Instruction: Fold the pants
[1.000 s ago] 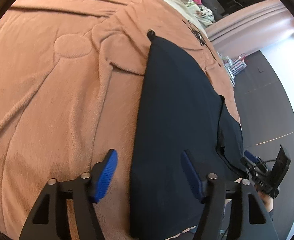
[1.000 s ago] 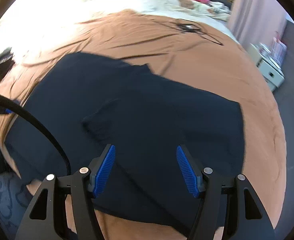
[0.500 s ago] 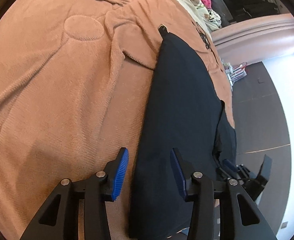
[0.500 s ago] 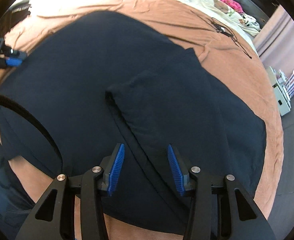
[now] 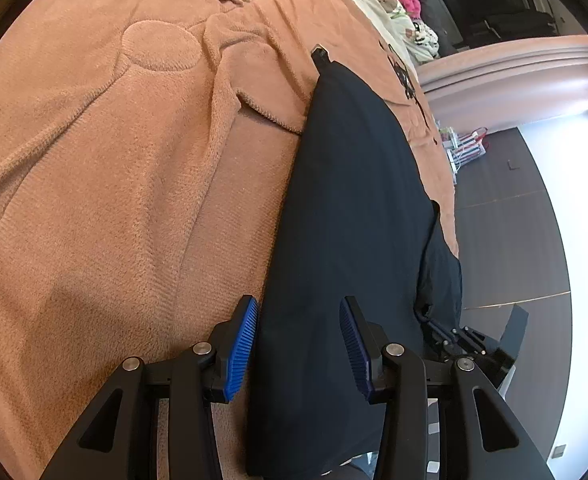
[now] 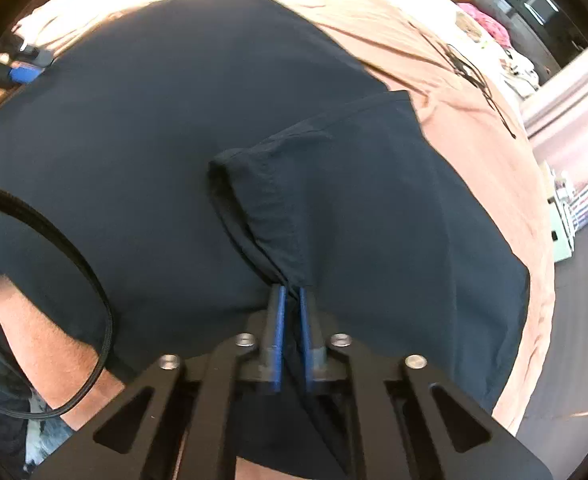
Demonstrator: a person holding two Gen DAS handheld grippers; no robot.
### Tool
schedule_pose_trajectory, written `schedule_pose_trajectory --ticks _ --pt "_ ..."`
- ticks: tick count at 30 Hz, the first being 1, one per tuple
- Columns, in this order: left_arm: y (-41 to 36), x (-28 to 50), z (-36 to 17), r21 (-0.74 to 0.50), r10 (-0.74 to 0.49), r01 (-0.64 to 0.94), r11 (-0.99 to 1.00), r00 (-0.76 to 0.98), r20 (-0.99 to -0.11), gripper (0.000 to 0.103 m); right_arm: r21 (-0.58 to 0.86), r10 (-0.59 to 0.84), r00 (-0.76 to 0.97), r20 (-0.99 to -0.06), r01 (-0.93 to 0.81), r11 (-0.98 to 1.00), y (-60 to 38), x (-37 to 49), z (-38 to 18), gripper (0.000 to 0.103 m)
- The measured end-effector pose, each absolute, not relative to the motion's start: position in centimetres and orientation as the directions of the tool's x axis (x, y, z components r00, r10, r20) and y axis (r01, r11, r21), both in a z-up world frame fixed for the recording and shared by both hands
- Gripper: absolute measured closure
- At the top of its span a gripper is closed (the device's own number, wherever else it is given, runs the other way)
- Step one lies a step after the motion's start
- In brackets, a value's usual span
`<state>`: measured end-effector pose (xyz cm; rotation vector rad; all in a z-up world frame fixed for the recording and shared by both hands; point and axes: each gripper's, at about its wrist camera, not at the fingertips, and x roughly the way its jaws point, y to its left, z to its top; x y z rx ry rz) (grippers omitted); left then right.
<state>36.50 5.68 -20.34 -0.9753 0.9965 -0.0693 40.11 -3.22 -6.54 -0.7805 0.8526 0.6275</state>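
Left wrist view: the left gripper (image 5: pixel 299 340) hovers with its blue pads (image 5: pixel 241 350) partly apart, straddling the near left edge of the black pants (image 5: pixel 349 200); the cloth lies between the pads but neither pad presses on it, so nothing is held here yet. The jaws have just been closing around this edge, presumably to take a second hold for the fold. The pants lie as a long dark strip running from near to far on a brown fleece blanket (image 5: pixel 114 180) that covers a bed; a small dark tab (image 5: pixel 321 54) marks the far end of the strip. Beyond the blanket lie a pale patterned bedsheet (image 5: pixel 393 12) with pink cloth on it, dark flooring (image 5: pixel 505 240) to the right, and a pink rounded bed frame (image 5: pixel 513 68). Right wrist view: the right gripper (image 6: pixel 290 312) has its pads drawn nearly together, pinching a raised hem ridge of the pants (image 6: pixel 174 120) at the near edge; its jaws have just been closing on that fold, likely so the layer can be lifted over. The left gripper (image 6: pixel 24 70) shows at the far left edge of the garment. A black cable (image 6: pixel 94 280) loops at near left across a person's bare forearm (image 6: pixel 50 344). The blanket (image 6: pixel 453 92) continues to the right, with a small white shelf unit (image 6: pixel 565 216) on the floor.
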Motion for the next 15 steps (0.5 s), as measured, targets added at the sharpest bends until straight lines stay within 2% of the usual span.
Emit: schedule_pose_trajectory --ticks 10,15 --pt "5.0 37.0 -19.7 -0.699 -0.435 -0.339 0.63 0.591 -0.679 0.057 -0.06 0.339 0.561 -0.755 -0.575 0.816 -10.9 44.0 0.2 0.102" --pt "5.1 37.6 -20.0 -0.698 -0.438 -0.341 0.63 0.586 -0.682 0.057 0.041 0.347 0.582 -0.735 -0.472 0.881 -13.8 46.1 1.1 0.102"
